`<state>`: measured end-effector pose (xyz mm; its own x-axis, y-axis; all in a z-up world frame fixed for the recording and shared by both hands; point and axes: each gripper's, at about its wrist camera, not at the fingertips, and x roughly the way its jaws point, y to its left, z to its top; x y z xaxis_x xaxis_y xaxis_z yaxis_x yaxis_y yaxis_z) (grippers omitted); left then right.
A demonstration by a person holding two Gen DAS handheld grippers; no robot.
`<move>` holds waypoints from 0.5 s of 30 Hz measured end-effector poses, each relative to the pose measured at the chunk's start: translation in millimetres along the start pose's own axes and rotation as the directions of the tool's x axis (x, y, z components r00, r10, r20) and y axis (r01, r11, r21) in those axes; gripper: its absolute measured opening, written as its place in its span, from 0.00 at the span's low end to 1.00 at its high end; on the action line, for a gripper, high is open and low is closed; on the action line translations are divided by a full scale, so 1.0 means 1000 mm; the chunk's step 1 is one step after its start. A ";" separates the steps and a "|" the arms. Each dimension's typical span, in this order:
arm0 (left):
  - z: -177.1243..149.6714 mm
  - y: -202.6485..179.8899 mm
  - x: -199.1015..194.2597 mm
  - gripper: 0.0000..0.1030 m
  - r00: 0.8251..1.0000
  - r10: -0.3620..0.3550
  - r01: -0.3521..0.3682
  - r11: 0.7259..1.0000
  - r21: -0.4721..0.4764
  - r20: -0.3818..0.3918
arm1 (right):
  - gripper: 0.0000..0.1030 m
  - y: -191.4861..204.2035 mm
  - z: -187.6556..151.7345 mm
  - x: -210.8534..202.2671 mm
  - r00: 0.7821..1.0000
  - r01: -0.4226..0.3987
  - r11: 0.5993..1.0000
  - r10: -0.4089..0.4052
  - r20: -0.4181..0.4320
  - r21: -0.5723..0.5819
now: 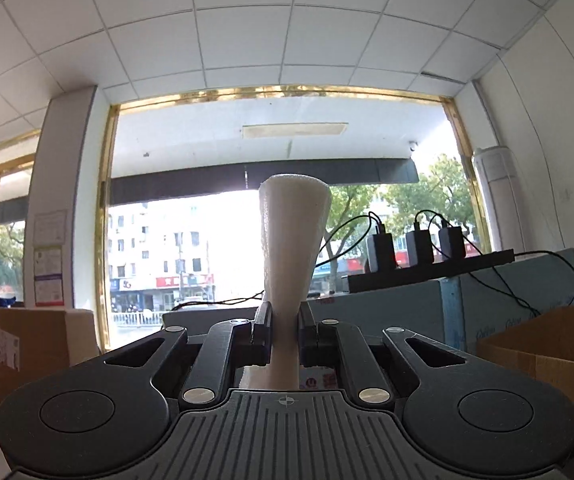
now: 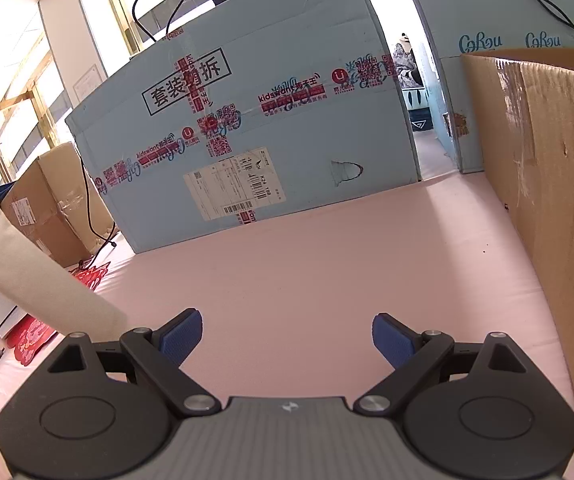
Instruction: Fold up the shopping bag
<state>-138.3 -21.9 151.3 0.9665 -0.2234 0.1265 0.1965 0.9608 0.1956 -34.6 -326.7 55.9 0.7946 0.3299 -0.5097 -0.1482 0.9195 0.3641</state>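
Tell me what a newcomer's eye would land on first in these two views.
In the left wrist view, the left gripper is shut on a white bag strap standing up against the bright window. In the right wrist view, the right gripper gapes open over the pink table, facing a blue taped carton.

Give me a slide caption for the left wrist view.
Left gripper shut on a white bag strap, raised toward the window.
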 end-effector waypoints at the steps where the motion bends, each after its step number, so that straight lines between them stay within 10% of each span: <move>1: -0.002 -0.007 0.007 0.10 0.999 -0.024 0.025 0.999 0.030 -0.023 | 0.91 0.000 0.000 0.000 1.000 0.001 1.000 -0.001 0.004 0.002; 6: -0.053 -0.060 0.061 0.11 0.957 -0.192 0.206 0.978 0.044 -0.217 | 0.91 -0.002 0.001 -0.002 1.000 0.008 1.000 -0.008 0.017 0.008; 15: -0.130 -0.117 0.125 0.13 0.807 -0.389 0.373 0.919 -0.128 -0.445 | 0.88 -0.008 0.003 -0.005 0.995 0.092 0.996 -0.092 0.037 0.013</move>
<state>-18.8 -140.7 18.1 0.7768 -0.4808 -0.4066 0.5618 0.8209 0.1027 -35.5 -336.1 58.2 0.8262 0.2355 -0.5119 -0.0667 0.9430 0.3262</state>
